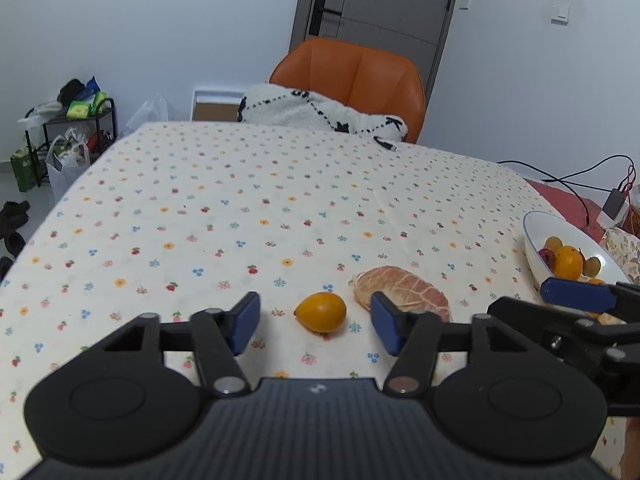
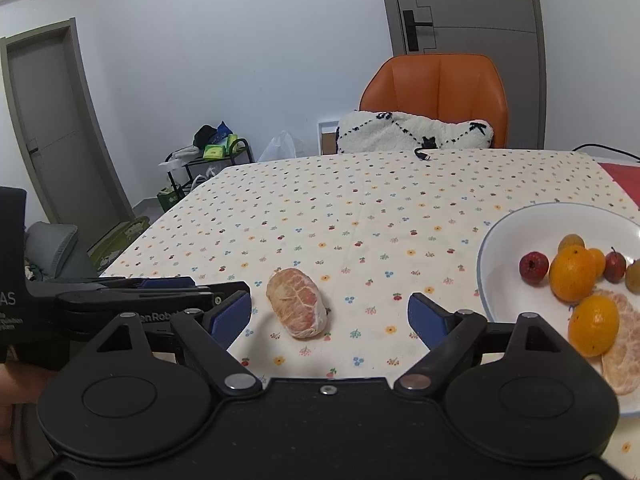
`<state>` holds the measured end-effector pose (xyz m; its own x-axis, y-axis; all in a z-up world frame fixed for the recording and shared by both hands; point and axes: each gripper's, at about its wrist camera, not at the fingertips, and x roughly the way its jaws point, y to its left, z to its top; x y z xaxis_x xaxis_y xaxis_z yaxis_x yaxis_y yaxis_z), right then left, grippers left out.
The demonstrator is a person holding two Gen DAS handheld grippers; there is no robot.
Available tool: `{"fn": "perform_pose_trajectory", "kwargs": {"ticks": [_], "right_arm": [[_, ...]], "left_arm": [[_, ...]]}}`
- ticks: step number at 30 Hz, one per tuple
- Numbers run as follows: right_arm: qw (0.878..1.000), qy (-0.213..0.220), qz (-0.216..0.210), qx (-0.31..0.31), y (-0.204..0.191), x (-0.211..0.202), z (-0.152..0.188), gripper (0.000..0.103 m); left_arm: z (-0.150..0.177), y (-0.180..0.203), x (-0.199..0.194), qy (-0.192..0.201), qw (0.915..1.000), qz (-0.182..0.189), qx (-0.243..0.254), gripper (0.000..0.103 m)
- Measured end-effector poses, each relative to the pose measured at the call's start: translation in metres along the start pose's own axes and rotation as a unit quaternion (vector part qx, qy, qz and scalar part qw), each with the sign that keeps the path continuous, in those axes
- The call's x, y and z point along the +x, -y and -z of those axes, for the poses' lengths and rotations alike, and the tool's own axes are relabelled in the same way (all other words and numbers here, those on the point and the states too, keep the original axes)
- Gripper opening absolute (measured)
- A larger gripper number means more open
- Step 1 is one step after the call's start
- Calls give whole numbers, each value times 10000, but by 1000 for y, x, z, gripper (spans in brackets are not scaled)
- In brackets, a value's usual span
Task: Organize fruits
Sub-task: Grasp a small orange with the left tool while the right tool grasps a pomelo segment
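A: Fruits lie in two places. A small orange loquat-like fruit (image 1: 321, 313) sits on the flowered tablecloth (image 1: 248, 208), between the blue pads of the left gripper (image 1: 316, 322). Does it touch either pad?

B: No, there's cloth showing on both sides. Its jaws stand apart, clamping nothing. At about two o'clock from that fruit, just beside it, lies a peeled pomelo segment (image 1: 404, 292), partly behind the gripper's right-side pad.

A: And from the other camera?

B: The same pomelo segment (image 2: 297, 305) rests ahead of the right gripper (image 2: 330, 316), nearer its left-side pad but clear of both. Those jaws are spread wide and empty too.

A: The rest of the fruit?

B: In a white bowl (image 2: 490, 248) at three o'clock from the segment, near it on the table's right side. It holds two oranges (image 2: 572, 267), red hawthorn-like berries (image 2: 533, 267), a few small yellowish fruits and peeled citrus pieces (image 2: 624, 344).

A: Farther out?

B: An orange chair (image 2: 436, 92) at twelve o'clock beyond the table, with a white patterned cushion (image 2: 408, 133) on it, and a grey door (image 2: 472, 4) behind.
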<state>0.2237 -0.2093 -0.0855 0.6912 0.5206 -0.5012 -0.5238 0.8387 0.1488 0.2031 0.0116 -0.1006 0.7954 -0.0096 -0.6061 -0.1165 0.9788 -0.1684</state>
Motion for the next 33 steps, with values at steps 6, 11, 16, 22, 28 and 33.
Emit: {"fn": "perform_pose_trajectory", "kwargs": {"ticks": [6,11,16,22,28,33], "right_arm": [[10000,-45,32,-10,-1,4,-5,85],[9998,-164,36,-102,-7,16,-5,85],[9992,-300,73,-268,-16,33,-8,80],[9982,-456,67,-381,-26,51,-10,72],[9962,-650,-21,-572,-37,67,-7,55],[9956,-630,99,-680,-37,69,-2,33]], "left_arm": [[-1,-11,1,-24,9997,80,-225,26],[-4,-25,-8,75,9992,57,-398,26],[-3,-38,-14,100,9987,63,-502,26],[-5,-52,-19,174,9978,64,-637,26],[-2,-60,-21,137,9973,52,-715,26],[-1,-54,-26,186,9971,120,-725,26]]}}
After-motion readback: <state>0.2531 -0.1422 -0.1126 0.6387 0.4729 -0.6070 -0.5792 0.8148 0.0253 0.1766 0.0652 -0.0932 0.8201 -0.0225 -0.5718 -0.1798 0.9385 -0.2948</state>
